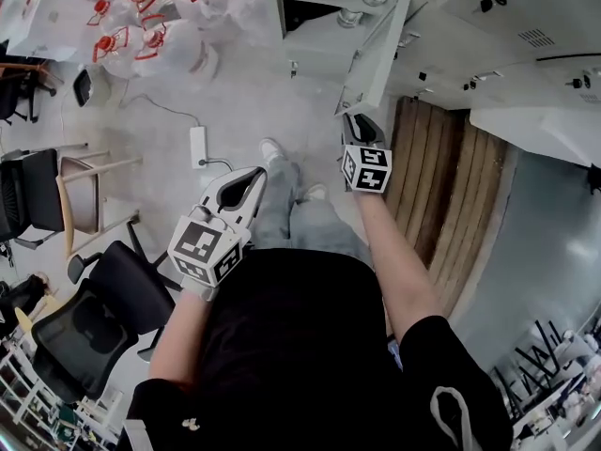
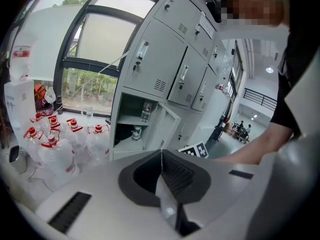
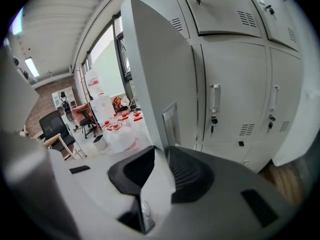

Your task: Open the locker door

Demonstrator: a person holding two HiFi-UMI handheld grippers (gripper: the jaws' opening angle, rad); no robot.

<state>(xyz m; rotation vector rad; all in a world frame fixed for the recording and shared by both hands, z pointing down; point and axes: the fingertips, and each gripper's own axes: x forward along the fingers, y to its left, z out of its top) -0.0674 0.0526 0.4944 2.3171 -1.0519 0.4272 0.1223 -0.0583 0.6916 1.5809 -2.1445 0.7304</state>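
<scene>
— Left tool (image 2: 161, 152)?
— Jaws pressed together, nothing between them, well apart from the lockers
— Right tool (image 3: 162, 151)?
— Clamped on the free edge of the pale grey metal locker door (image 3: 155, 69)
— Door's position?
— Swung outward from the lower open compartment (image 2: 132, 129)

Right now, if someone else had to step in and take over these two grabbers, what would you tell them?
Left gripper: jaws shut, empty, held clear of the lockers.
Right gripper: jaws shut on the free edge of the locker door.
Done: the door stands partway open, and the locker shows a bottle on its shelf.
Left: probably swing it wider, then let go.
</scene>
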